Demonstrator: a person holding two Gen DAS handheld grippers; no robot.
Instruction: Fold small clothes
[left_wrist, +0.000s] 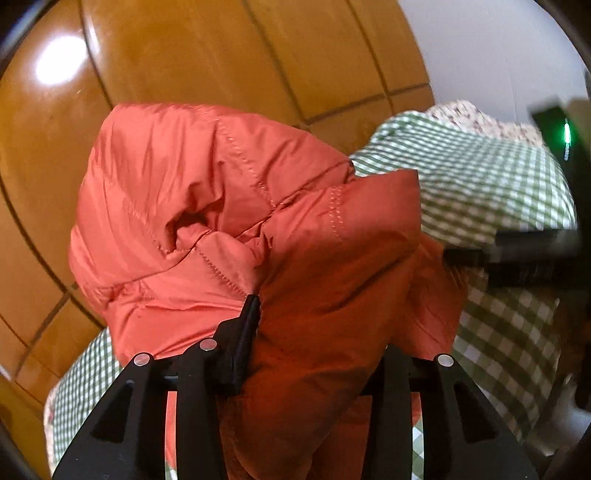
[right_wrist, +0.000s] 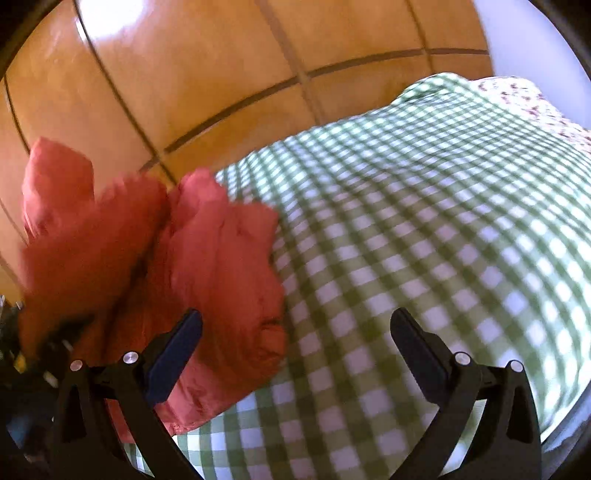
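A small orange-red quilted puffer jacket (left_wrist: 207, 206) fills the left wrist view, bunched and lifted above the green-checked cloth (left_wrist: 480, 184). My left gripper (left_wrist: 317, 332) is shut on a thick fold of the jacket; only its left fingertip (left_wrist: 251, 314) shows, the right one is buried in fabric. In the right wrist view the jacket (right_wrist: 207, 288) hangs at the left, blurred. My right gripper (right_wrist: 295, 332) is open and empty over the checked cloth (right_wrist: 406, 240), its left finger (right_wrist: 181, 343) just in front of the jacket's edge.
A glossy wooden panelled wall or headboard (left_wrist: 221, 55) rises behind the bed. A floral fabric (right_wrist: 524, 99) lies at the far right corner. The other gripper's dark body (left_wrist: 546, 258) with a green light (left_wrist: 566, 134) is at the right edge of the left view.
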